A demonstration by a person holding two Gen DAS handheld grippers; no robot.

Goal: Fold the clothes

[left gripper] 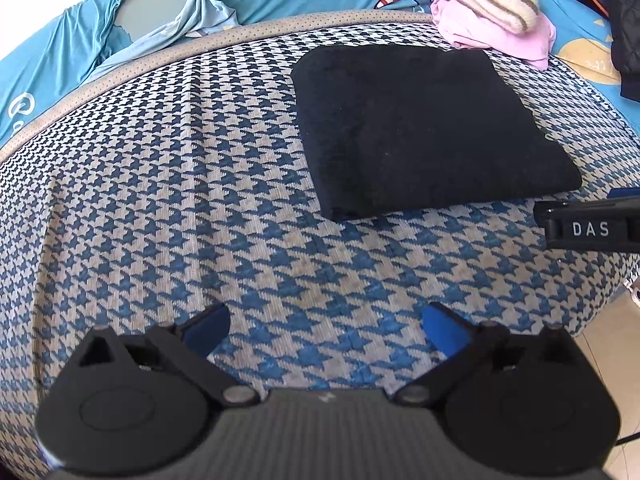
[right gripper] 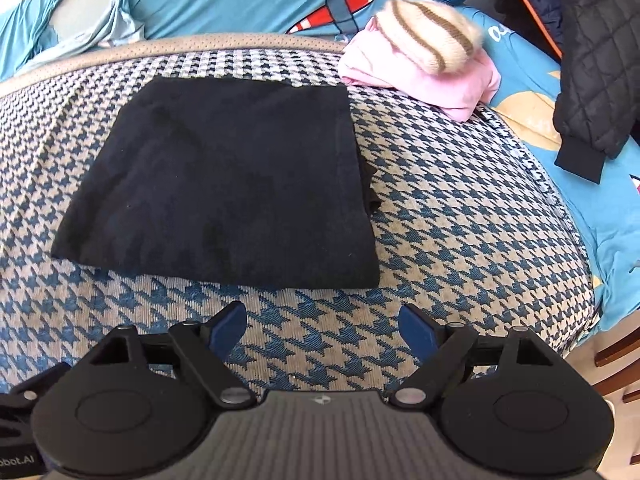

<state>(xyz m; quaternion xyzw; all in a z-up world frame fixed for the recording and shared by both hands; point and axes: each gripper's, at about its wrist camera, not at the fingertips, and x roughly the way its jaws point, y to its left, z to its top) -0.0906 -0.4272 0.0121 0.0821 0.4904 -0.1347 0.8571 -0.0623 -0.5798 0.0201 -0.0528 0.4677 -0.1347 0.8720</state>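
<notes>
**Black garment folded flat on the checked blanket**

The black garment (right gripper: 224,176) lies as a neat rectangle on the houndstooth blanket (right gripper: 460,216), at twelve o'clock from my right tool (right gripper: 322,330) and one o'clock from my left tool (left gripper: 326,330). Both tools stand apart, holding nothing. Its dark weave hides most folds. A pink garment (right gripper: 424,80) under a striped hat (right gripper: 428,36) sits beyond.

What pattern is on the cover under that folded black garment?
Blue-and-cream houndstooth cover, clearest in the right wrist view, under the black garment.
</notes>
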